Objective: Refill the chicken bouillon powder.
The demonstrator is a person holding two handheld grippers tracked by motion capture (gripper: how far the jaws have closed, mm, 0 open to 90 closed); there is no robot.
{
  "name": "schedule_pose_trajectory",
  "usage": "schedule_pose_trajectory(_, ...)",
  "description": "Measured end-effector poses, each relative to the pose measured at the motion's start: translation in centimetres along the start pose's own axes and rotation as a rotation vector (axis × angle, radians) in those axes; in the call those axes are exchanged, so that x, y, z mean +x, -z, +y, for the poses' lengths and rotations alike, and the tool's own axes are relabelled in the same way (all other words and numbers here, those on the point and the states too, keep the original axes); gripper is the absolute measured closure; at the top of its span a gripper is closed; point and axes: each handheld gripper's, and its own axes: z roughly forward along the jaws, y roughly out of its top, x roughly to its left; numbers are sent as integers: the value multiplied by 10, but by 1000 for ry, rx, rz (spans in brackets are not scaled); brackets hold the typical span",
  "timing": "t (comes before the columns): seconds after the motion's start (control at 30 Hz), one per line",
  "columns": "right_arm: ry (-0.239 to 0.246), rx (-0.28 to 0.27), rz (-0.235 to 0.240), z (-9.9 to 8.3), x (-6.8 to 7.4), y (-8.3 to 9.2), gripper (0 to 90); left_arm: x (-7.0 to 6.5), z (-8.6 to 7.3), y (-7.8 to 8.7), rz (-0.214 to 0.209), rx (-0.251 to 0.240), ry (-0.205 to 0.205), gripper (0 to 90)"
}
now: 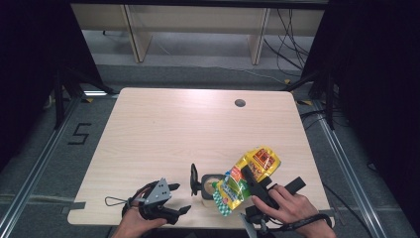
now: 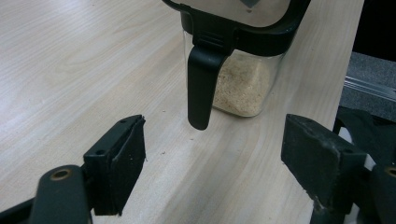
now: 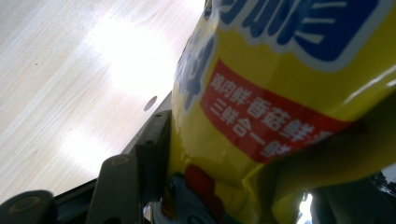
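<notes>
Yellow pouch (image 1: 250, 176), clenched in the right claw (image 1: 250, 182), tilts over the jar (image 2: 243, 70); left claw (image 2: 212, 158) released.

Lab, floor rails (image 1: 37, 163), loose cables (image 1: 292, 34), taped "5" (image 1: 79, 134)

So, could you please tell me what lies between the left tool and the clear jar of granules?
Only bare tabletop: in the left gripper view, the open left tool faces the jar, whose black lid flap hangs toward it.
</notes>
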Motion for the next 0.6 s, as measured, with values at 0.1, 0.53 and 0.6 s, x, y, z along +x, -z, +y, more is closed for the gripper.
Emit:
schedule_pose_trajectory(0.1, 1, 0, -1, 0, 0, 0, 472, 0, 0, 0, -1, 1, -1, 215)
schedule_pose_trajectory(0.53, -2, -1, 3, -1, 0, 0, 473, 1, 0, 1, -3, 12, -16, 215)
schedule_pose_trajectory(0.6, -2, -2, 4, -1, 0, 0, 473, 2, 0, 1, -1, 16, -19, 215)
